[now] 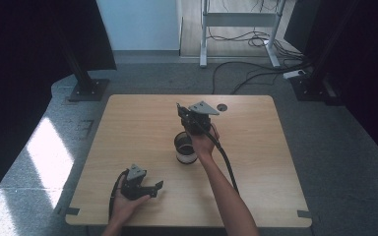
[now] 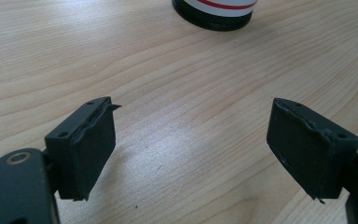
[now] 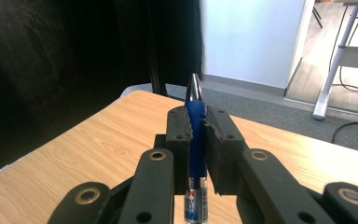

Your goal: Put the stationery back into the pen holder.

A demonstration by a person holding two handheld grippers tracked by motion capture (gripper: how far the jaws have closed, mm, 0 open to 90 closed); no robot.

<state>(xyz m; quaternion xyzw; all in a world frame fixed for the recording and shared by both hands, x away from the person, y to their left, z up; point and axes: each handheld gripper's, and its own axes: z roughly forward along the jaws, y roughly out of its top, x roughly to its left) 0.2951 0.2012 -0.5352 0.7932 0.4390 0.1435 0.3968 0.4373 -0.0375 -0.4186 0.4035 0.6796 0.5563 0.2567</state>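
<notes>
Pen (image 3: 195, 126), wooden table (image 1: 256, 162), grey floor (image 1: 344, 147)

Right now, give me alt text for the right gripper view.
The right gripper is clamped on a blue pen, tip pointing away from the camera. Beyond lies the wooden table, then grey floor, a dark curtain and a white wall.

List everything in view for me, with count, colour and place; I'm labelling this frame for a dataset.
pen: one, blue, clamped in the right gripper
cup: one, black and white with a red band, mid-table, below the right gripper
table: one, light wood, centre of the high view
desk frame: one, white, on the floor beyond the table
cables: several, black, on the floor
right gripper: one, black, shut on the pen
left gripper: one, black, fingers apart, near the table's front edge
</notes>
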